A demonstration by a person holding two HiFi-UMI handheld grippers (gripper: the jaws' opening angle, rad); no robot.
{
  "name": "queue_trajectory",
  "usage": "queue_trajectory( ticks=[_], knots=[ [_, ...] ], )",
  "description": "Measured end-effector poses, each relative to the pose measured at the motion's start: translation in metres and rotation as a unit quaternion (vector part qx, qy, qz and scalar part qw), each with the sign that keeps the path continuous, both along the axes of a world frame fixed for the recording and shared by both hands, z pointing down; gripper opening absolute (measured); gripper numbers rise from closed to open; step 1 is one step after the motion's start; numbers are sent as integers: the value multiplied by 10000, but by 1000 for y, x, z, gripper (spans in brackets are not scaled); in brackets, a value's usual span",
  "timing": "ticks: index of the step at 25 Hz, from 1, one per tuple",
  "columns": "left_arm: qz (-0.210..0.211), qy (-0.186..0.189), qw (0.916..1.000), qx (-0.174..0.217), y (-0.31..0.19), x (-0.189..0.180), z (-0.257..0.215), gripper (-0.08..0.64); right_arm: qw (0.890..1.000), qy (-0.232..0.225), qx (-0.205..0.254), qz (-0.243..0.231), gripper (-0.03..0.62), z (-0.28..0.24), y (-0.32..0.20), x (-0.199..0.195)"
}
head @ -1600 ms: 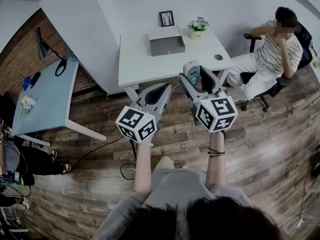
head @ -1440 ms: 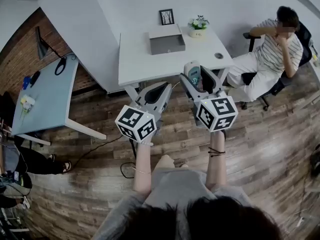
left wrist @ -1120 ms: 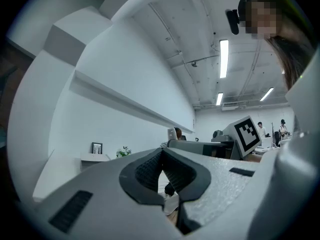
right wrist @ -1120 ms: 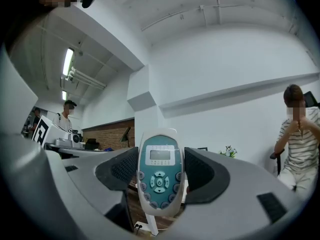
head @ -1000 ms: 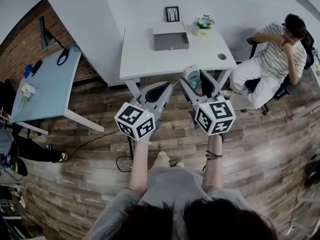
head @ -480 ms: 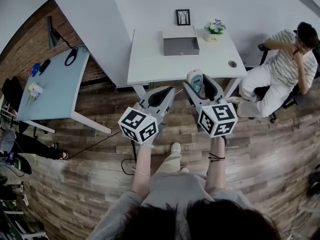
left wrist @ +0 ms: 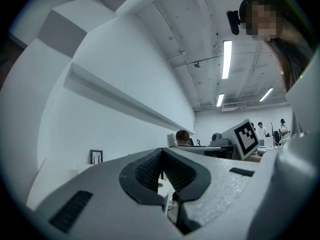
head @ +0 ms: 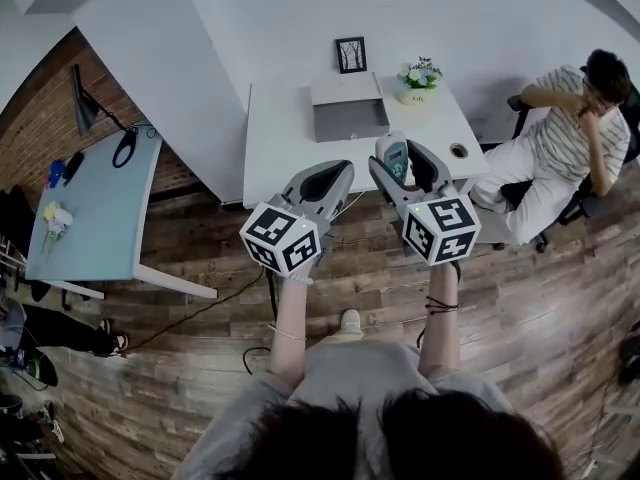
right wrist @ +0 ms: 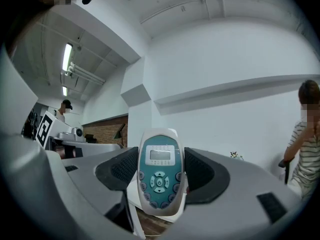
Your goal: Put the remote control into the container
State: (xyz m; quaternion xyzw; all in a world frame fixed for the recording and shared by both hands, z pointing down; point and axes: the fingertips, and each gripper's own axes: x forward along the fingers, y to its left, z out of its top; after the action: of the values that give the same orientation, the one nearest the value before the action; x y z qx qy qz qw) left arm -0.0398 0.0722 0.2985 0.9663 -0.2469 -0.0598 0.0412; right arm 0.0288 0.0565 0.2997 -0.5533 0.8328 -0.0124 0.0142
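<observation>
Holding the remote control [head: 394,155] [right wrist: 159,174] upright in the right gripper [head: 403,160] [right wrist: 160,171], we stood on the wooden floor [head: 540,298] at the near side of a white bench [head: 285,143]. The dark ribbed fingers [right wrist: 201,175] pressed on the remote's two long sides, and its teal face, with a small screen above a cluster of buttons, was turned toward the right gripper view. In the head view the remote showed against the bench's near right part, off the surface and outside the container [head: 348,113].

That container, a grey open-topped box, sat on the bench between 10 and 11 o'clock from the remote, well apart from it. At 12 o'clock from the box a small black picture frame [head: 350,55] stood by the white wall, and at 2 o'clock a pot of flowers [head: 420,76]. A small round object [head: 459,151] lay near the bench's right corner; we could not tell what it was.

The left gripper [head: 330,175] [left wrist: 162,170] hung at 9 o'clock from the right one, just beside it. Its fingers [left wrist: 144,172] met at the tips and carried nothing.

At 3 o'clock from the bench a person in a striped shirt [head: 570,128] sat on an office chair, one hand raised to the head. At 9 o'clock stood a pale blue table [head: 85,203] before a brick wall [head: 40,118].
</observation>
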Motion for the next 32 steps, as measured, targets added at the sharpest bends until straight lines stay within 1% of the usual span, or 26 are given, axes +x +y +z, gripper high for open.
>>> queue_trajectory(
  ticks=[3, 10, 23, 28, 32],
  knots=[
    [40, 91, 9999, -104, -22, 1, 7, 3, 10000, 70, -67, 3, 285, 5, -21, 2],
    [102, 124, 9997, -186, -65, -4, 15, 3, 9996, 222, -154, 13, 285, 12, -63, -1],
    [113, 19, 9989, -449, -105, -7, 42, 3, 9992, 88, -379, 50, 285, 36, -105, 4],
    [35, 94, 9983, -580, -127, -2, 49, 3, 9989, 156, -448, -68, 285, 39, -131, 9],
    [-14, 83, 9982, -601, -151, 7, 50, 3, 9982, 249, -501, -234, 285, 42, -156, 15]
  ],
)
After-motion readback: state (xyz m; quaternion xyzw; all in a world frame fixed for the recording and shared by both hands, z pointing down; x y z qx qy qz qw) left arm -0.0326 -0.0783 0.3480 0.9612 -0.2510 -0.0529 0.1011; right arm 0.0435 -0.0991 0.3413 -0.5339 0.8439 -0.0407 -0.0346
